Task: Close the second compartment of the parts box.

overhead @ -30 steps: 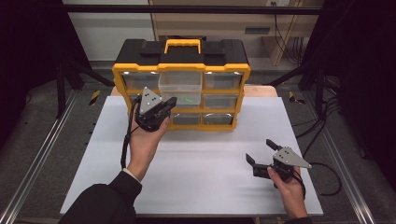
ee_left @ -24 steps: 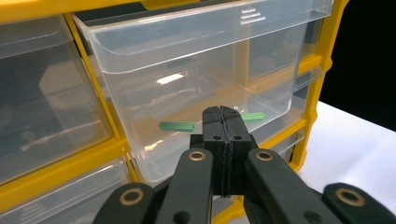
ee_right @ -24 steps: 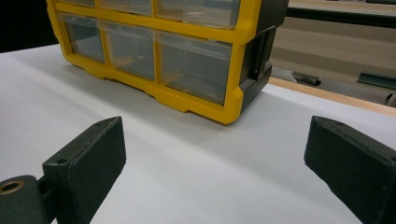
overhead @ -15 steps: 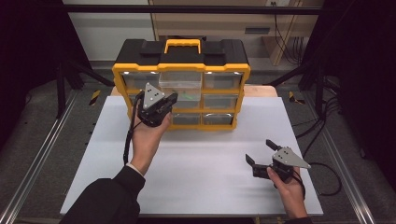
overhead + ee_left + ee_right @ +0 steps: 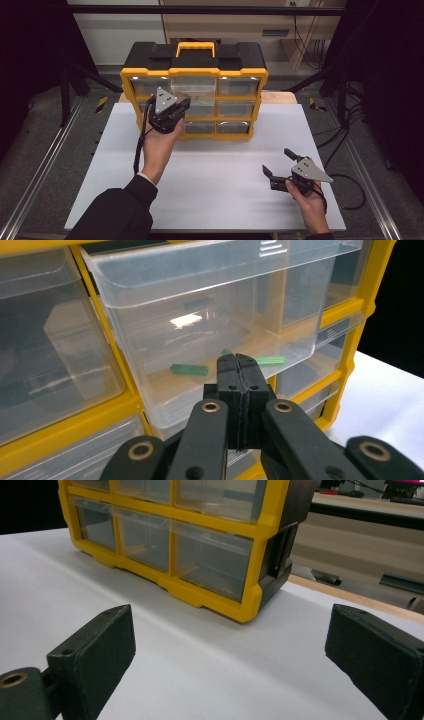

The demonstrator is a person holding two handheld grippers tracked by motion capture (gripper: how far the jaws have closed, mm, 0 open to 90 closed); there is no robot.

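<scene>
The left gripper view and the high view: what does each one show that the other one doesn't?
The left gripper view alone makes out the green sticks lying in the pulled-out clear drawer, with the left gripper shut in front of it. The high view alone gives the whole white table, the cabinet's yellow handle and the right gripper, open, near the table's front edge. Both share the yellow drawer cabinet.

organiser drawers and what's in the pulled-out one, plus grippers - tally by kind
Drawers in the yellow organiser, a three by three grid: 9
Green sticks in the pulled-out drawer: 2
Grippers, left shut, right open: 2
Total: 13
</scene>
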